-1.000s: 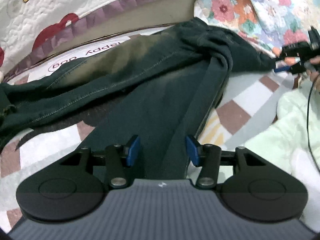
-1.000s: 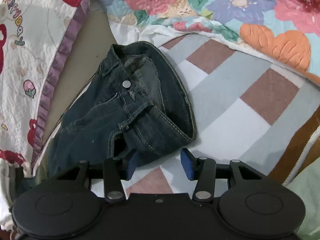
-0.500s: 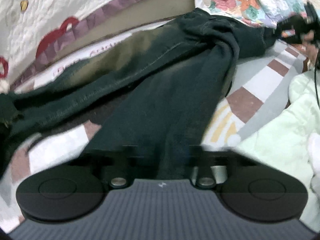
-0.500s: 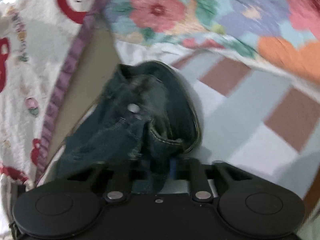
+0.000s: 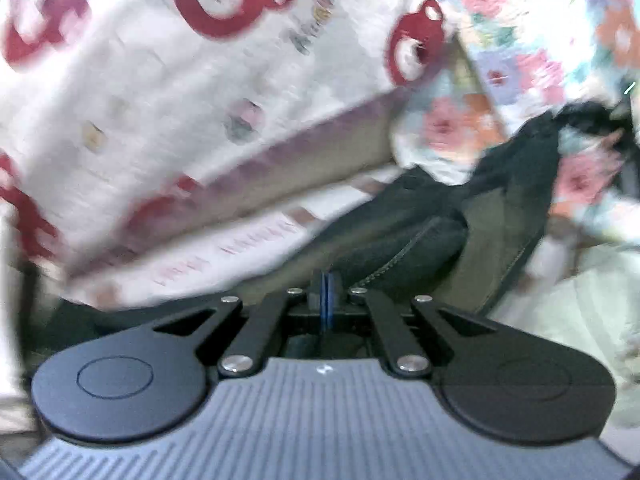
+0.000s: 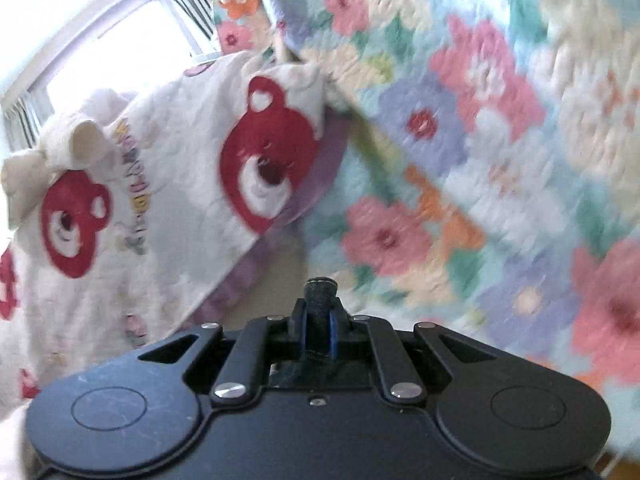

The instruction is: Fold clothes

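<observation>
Now both hold the dark denim jeans (image 5: 432, 240) above the bed: left gripper (image 5: 327, 300) pinched shut on fabric, right gripper (image 6: 319, 326) clamping a bunched edge; lift evenly, keeping cloth taut

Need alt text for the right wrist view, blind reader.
Right tongs shut on a bunched fold of dark jeans, lifted off the bed. Behind, blurred: a white quilt with red bears on the left, a floral quilt on the right, a bright window at the upper left.
</observation>
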`<state>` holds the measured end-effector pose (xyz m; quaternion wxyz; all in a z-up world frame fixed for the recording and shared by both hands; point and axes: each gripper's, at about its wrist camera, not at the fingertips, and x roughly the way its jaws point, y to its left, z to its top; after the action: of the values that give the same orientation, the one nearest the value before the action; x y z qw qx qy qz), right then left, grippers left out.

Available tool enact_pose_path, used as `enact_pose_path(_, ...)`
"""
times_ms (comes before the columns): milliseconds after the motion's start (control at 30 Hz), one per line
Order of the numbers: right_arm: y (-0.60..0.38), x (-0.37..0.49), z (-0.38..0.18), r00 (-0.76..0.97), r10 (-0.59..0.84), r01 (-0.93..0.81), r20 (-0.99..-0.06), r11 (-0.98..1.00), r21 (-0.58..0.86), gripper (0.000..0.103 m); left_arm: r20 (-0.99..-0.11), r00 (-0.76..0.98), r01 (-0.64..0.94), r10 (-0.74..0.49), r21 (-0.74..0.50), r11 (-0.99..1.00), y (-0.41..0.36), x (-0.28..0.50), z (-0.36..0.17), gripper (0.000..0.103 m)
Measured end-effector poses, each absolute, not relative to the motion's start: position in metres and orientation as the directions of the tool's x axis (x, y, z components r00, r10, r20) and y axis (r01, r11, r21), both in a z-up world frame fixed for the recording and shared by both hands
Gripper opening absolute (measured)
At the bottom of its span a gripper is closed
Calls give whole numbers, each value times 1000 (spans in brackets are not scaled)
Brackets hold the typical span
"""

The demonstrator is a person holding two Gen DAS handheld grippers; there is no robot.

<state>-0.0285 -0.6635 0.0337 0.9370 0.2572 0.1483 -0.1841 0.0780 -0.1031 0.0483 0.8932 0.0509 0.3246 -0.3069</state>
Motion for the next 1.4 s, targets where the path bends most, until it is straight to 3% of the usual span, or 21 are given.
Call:
enact_pose_path(33,-669,-21,25,855,-283,456,-434,809,371,11,-656,566,560,-500,-139,817,-110,89,31,2)
enact_pose_path(167,-676,3,-35,663,-319,558,-677,814,162,13,-816,499,483,-292,-18,876,-136,115,-54,3)
enact_pose_path(300,-682,-19,-81,613,-288,628,-736,743,232,26,-800,537,439,-268,-7,898,-131,102,-65,4)
enact_pose_path(400,-690,-40,-88,653,-249,614,-716,727,307,32,-773,568,433,-282,-11,902,-119,88,-56,7)
enact_pose_path(467,-692,-52,-85,680,-241,595,-692,734,328,33,-756,587,441,-289,-1,898,-112,75,-47,16)
enact_pose_path(533,-692,-63,-80,698,-233,576,-677,744,338,33,-741,599,453,-304,1,891,-105,58,-40,34)
enact_pose_path(633,-689,-76,-83,731,-184,537,-658,749,388,35,-749,579,466,-322,-21,885,-91,35,-43,43)
enact_pose_path(800,-683,-78,-97,741,-129,523,-659,726,447,40,-817,510,411,-271,-45,911,-83,33,-70,45)
enact_pose_path(967,-688,-74,-108,745,-115,551,-657,661,509,53,-818,513,418,-260,-27,908,-86,33,-75,55)
enact_pose_path(1033,-689,-74,-112,741,-117,560,-661,652,512,53,-820,516,416,-249,-14,909,-88,33,-79,56)
enact_pose_path(1067,-689,-74,-113,739,-119,564,-664,647,512,54,-814,522,410,-254,-22,912,-87,33,-79,56)
enact_pose_path(1100,-690,-75,-115,736,-118,566,-666,646,512,55,-808,528,404,-261,-32,914,-87,34,-79,47)
enact_pose_path(1133,-690,-75,-117,734,-117,568,-669,646,511,55,-801,535,397,-268,-41,917,-86,34,-79,24)
enact_pose_path(1200,-691,-76,-120,729,-115,571,-675,645,507,55,-794,555,393,-248,-13,920,-87,34,-80,4)
enact_pose_path(1300,-691,-79,-123,727,-112,572,-677,645,507,59,-785,598,396,-162,115,911,-95,35,-81,2)
enact_pose_path(1400,-694,-82,-128,732,-102,570,-674,634,523,61,-788,598,381,-146,120,917,-94,40,-79,2)
